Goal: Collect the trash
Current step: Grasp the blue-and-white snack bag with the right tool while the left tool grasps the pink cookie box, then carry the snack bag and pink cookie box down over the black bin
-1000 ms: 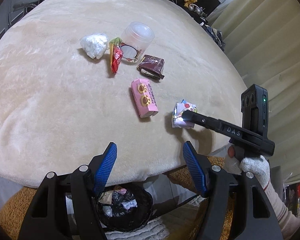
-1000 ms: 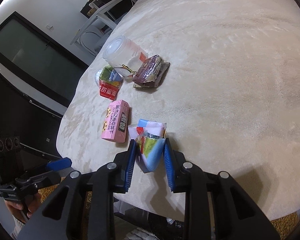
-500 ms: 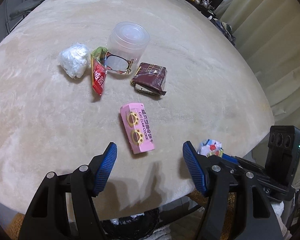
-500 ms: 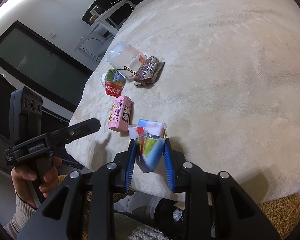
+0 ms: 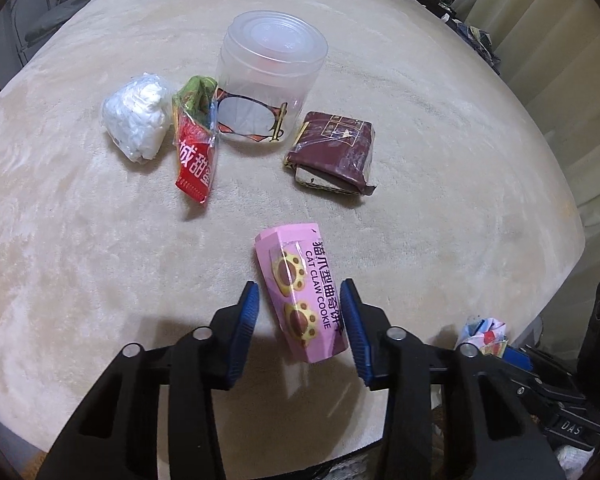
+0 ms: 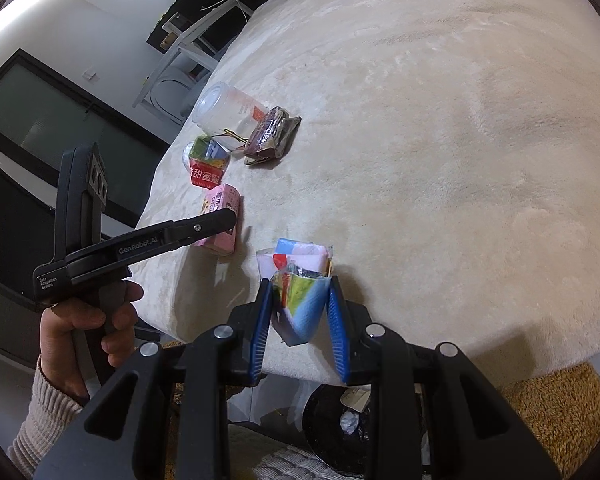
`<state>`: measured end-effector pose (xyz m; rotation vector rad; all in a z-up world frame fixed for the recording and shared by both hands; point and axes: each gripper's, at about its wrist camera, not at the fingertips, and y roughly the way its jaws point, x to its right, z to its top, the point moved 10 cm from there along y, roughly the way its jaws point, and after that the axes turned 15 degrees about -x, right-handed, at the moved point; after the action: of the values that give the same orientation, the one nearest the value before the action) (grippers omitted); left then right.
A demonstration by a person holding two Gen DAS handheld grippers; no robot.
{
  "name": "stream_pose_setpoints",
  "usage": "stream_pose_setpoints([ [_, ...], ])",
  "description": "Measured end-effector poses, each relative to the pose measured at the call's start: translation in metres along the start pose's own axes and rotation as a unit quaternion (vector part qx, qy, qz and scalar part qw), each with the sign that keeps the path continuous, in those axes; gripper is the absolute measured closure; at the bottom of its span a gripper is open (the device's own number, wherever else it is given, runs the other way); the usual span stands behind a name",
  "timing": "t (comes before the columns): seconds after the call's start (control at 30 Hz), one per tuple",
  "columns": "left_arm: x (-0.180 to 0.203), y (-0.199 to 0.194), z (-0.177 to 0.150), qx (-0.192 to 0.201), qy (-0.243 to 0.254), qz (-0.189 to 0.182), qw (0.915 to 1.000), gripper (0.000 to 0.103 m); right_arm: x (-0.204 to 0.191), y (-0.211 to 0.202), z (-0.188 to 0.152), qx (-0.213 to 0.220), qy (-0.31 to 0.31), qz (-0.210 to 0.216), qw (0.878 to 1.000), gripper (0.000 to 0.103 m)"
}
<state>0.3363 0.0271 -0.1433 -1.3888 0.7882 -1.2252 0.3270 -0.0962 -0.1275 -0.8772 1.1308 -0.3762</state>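
Observation:
A pink cookie box (image 5: 300, 296) lies near the front edge of the beige plush surface (image 5: 440, 220). My left gripper (image 5: 300, 292) straddles it, jaws closing, with the blue pads against its long sides. From the right wrist view the left gripper (image 6: 220, 218) reaches over the pink box (image 6: 224, 200). My right gripper (image 6: 300, 282) is shut on a crumpled colourful wrapper (image 6: 300, 276) at the surface's edge. That wrapper (image 5: 484, 330) also shows at the lower right of the left wrist view.
Farther back lie a white tissue wad (image 5: 138, 120), a red and green snack wrapper (image 5: 194, 148), a clear plastic jar (image 5: 268, 84) and a maroon packet (image 5: 332, 156). A black bin (image 6: 312, 412) with trash stands on the floor below the edge.
My left gripper moved in over the pink box and its jaws went from wide apart to closed on the box. The right gripper drifted slightly, wrapper still held.

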Motion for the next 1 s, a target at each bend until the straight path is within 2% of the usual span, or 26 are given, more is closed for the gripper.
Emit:
stream_pose_setpoints([
  [0.33, -0.002, -0.012, -0.011, 0.013, 0.011, -0.006, 0.9998, 0.070, -0.002, 0.003, -0.004, -0.002, 0.000, -0.008, 1.000, 0.074],
  [0.7, -0.009, -0.040, -0.033, 0.037, 0.021, -0.022, 0.9988, 0.071, -0.013, 0.003, -0.014, 0.007, -0.011, 0.002, 1.000, 0.074],
  [1.0, -0.005, -0.061, -0.065, 0.057, 0.039, -0.039, 0.9969, 0.072, -0.017, 0.008, -0.048, 0.001, -0.007, -0.011, 1.000, 0.074],
])
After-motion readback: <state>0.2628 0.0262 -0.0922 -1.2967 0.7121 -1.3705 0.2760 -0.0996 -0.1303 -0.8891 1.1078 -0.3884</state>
